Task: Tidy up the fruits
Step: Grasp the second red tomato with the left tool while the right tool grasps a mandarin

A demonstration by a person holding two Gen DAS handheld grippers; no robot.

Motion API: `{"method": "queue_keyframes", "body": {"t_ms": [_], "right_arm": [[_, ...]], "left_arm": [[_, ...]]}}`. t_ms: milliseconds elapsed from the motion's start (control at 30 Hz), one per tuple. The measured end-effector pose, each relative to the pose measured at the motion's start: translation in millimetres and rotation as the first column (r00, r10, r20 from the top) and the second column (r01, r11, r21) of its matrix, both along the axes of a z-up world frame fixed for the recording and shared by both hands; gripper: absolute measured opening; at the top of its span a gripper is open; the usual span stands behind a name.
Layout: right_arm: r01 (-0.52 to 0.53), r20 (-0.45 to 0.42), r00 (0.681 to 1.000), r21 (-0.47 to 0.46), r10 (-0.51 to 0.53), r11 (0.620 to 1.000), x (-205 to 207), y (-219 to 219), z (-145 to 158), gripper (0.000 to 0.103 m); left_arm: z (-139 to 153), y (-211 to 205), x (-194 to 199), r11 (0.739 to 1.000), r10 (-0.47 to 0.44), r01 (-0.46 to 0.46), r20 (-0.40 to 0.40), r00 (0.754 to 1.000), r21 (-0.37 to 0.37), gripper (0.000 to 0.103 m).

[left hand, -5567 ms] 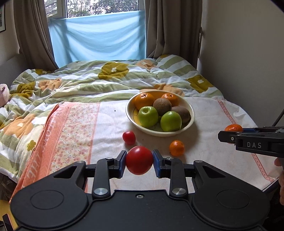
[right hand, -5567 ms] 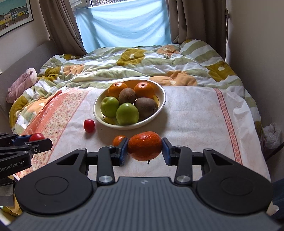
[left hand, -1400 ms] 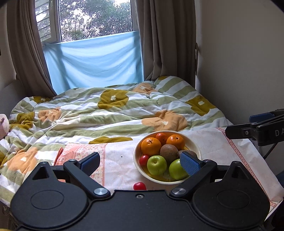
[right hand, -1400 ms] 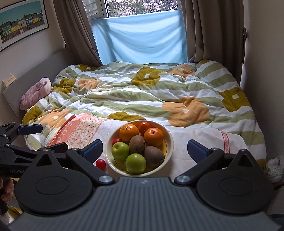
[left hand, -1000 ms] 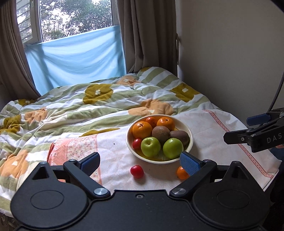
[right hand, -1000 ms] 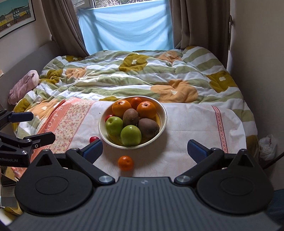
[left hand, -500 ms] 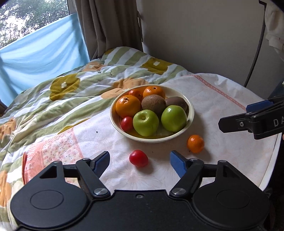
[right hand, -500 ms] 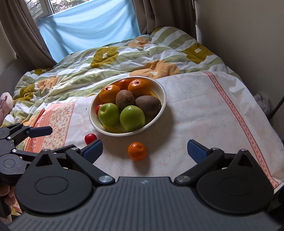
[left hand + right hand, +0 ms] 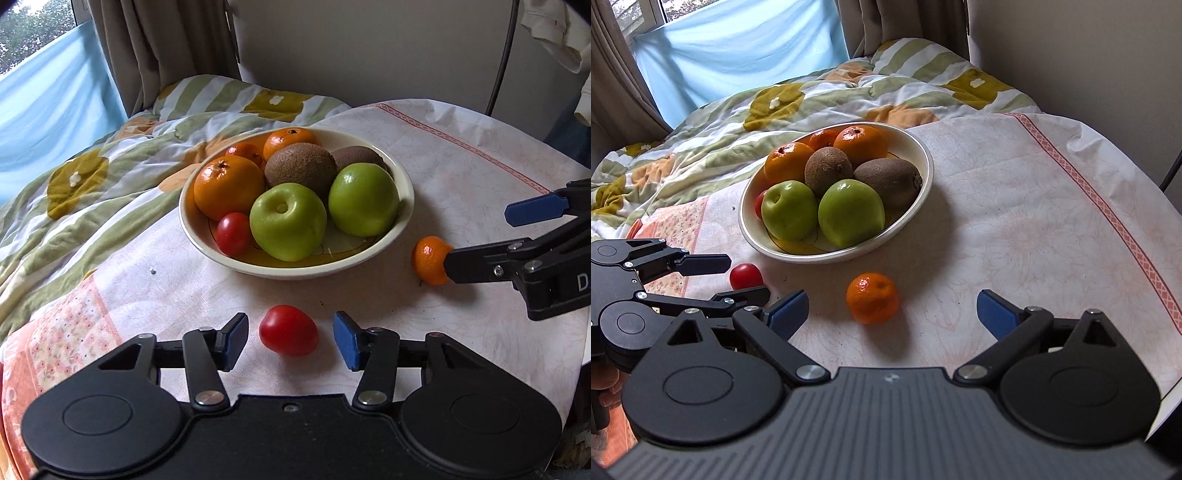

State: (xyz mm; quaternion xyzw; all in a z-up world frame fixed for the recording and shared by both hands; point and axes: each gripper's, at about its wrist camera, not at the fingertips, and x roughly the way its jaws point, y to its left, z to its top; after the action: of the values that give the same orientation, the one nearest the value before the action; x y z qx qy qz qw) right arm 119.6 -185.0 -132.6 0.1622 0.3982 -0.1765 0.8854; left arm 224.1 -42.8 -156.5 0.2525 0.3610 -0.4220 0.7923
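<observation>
the left tongs point down at the cloth-covered table, and their jaws are closing with a loose red tomato lying between the two blue pads; a gap shows on each side of the tomato, so the pads do not press on it and nothing is held. in the right wrist view the same tomato sits on the table between the black fingers of the left tongs. the right tongs stand wide apart with a small loose mandarin resting on the table between their blue pads, closer to the left pad and touching neither. in the left wrist view that mandarin lies just beside the bowl, partly hidden behind a black finger of the right tongs. the cream bowl stands on the table beyond both loose fruits, near the edge of the striped and flowered quilt on the bed. it holds two green apples, two brown kiwis, three oranges or mandarins and a second small tomato at the near left rim. the loose tomato lies in front of the bowl toward its left, the loose mandarin in front toward its right, well apart from each other. a pale blue cloth hangs across the window behind the bed, with brown curtains beside it.
</observation>
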Motion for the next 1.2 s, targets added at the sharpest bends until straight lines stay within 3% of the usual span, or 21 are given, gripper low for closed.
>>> {"method": "queue_keyframes", "body": {"t_ms": [167, 300, 500, 767, 900, 1200], "right_arm": [[0.003, -0.005, 1.000, 0.014, -0.003, 1.000, 5.3, 1.0, -4.2, 0.103], [0.003, -0.010, 1.000, 0.014, -0.002, 1.000, 7.7, 1.9, -5.4, 0.103], [-0.009, -0.022, 1.000, 0.009, 0.009, 1.000, 9.7, 3.2, -9.1, 0.102], [-0.022, -0.045, 0.999, 0.009, 0.023, 1.000, 13.6, 2.3, -22.4, 0.089], [-0.030, -0.057, 0.998, 0.012, 0.031, 0.999, 17.1, 1.6, -26.6, 0.078], [-0.053, -0.052, 0.997, 0.023, 0.054, 0.998, 22.6, -0.2, -25.8, 0.073]], "left_arm": [[-7.1, -1.1, 2.3, 1.000, -0.018, 0.018, -0.007, 1.000, 0.012, 0.052], [-9.3, -0.9, 4.5, 1.000, -0.015, 0.015, -0.016, 1.000, 0.011, 0.041], [-7.9, 1.2, 4.9, 1.000, 0.010, -0.010, -0.040, 0.999, 0.002, 0.040], [-3.8, 12.8, -3.4, 0.997, 0.071, -0.073, -0.085, 0.994, -0.020, 0.040], [-1.6, 16.8, -7.9, 0.996, 0.084, -0.087, -0.097, 0.992, -0.021, 0.040], [9.6, 28.4, -16.1, 0.989, 0.139, -0.143, -0.098, 0.985, -0.031, 0.040]]}}
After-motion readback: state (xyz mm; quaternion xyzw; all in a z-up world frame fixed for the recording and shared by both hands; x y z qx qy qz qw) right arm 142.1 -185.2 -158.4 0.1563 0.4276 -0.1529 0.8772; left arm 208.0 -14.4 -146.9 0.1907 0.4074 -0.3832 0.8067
